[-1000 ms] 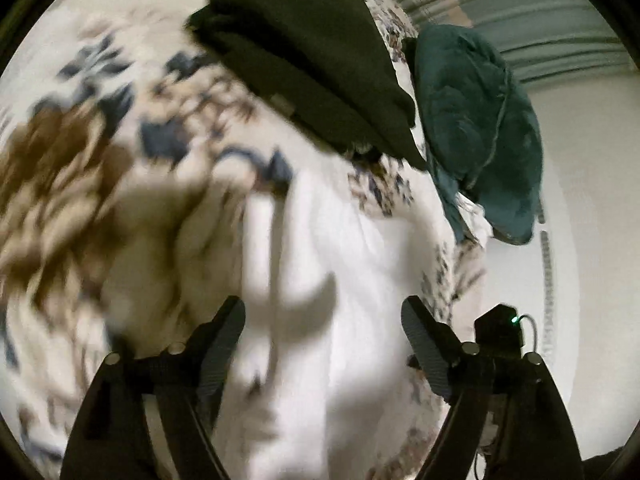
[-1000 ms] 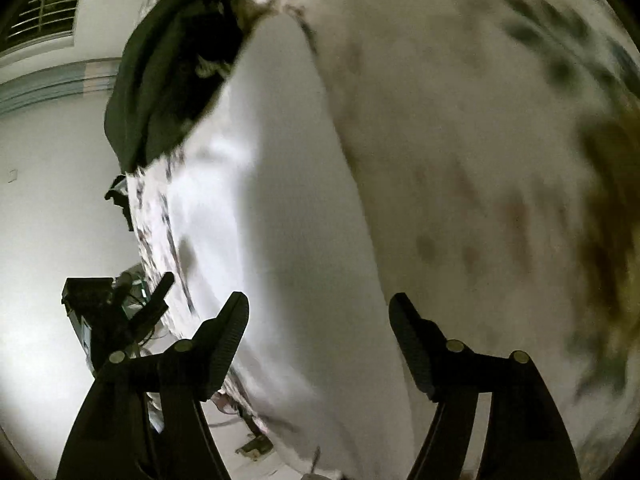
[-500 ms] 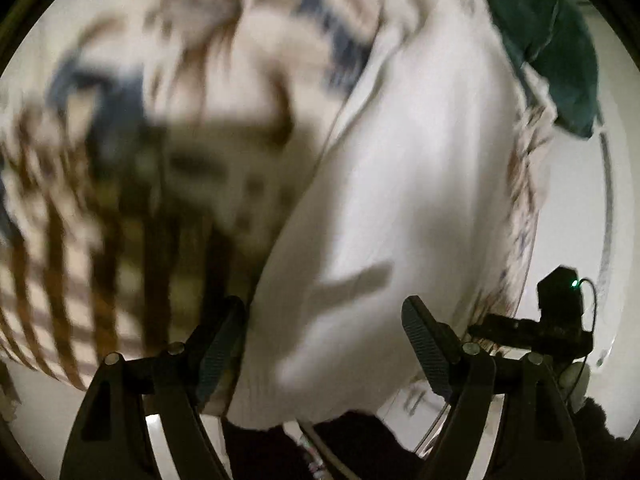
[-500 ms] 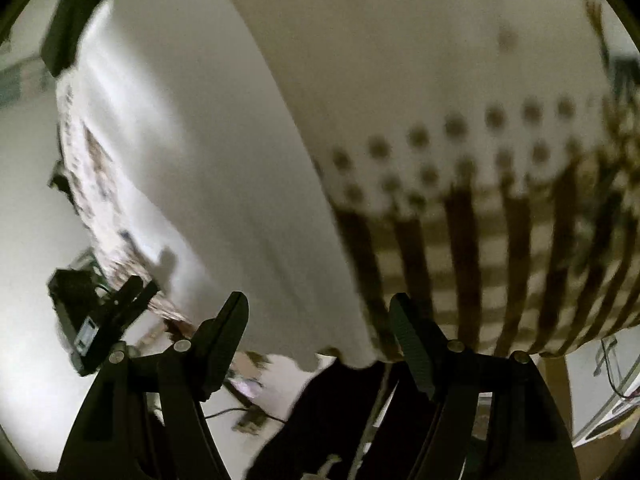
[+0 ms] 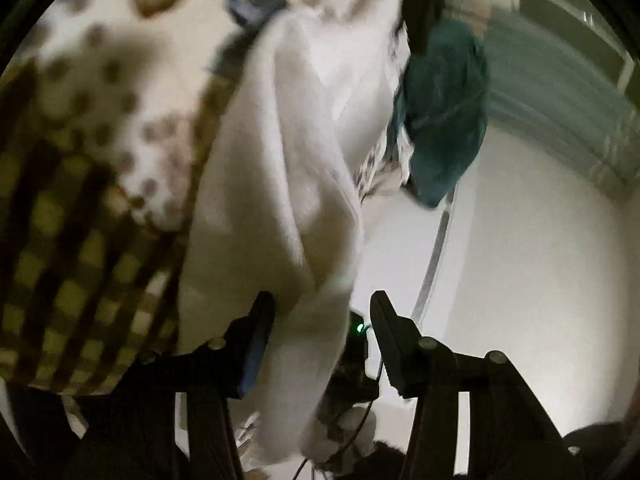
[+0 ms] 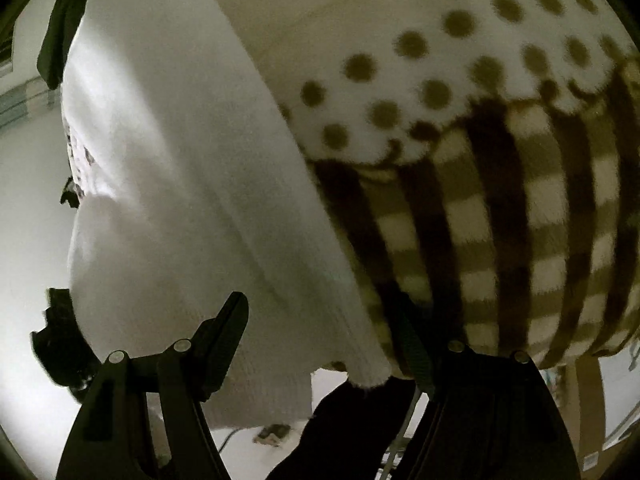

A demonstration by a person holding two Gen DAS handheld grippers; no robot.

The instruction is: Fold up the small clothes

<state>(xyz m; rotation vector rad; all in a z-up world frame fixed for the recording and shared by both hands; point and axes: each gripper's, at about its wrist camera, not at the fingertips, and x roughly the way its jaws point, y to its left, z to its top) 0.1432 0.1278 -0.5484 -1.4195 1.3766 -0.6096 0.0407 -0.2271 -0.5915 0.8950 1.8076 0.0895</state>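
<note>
Seeing the white knit garment [image 5: 288, 160] hanging over the near edge of the dotted and checked blanket [image 6: 500, 200], its hem passing between both pairs of fingers. Holding the left gripper [image 5: 320, 300] partly open around the hem, not yet pinching it; holding the right gripper [image 6: 320, 304] wide open, gripping nothing. Probably risking a slide of the garment off the edge, with the hanging part pulling the rest down. Also risking a pinch of blanket together with hem on the right side. Counting one white knit garment, one teal garment [image 5: 444, 112], one dark garment [image 5: 424, 0] toward the far edge, one blanket, two grippers
</note>
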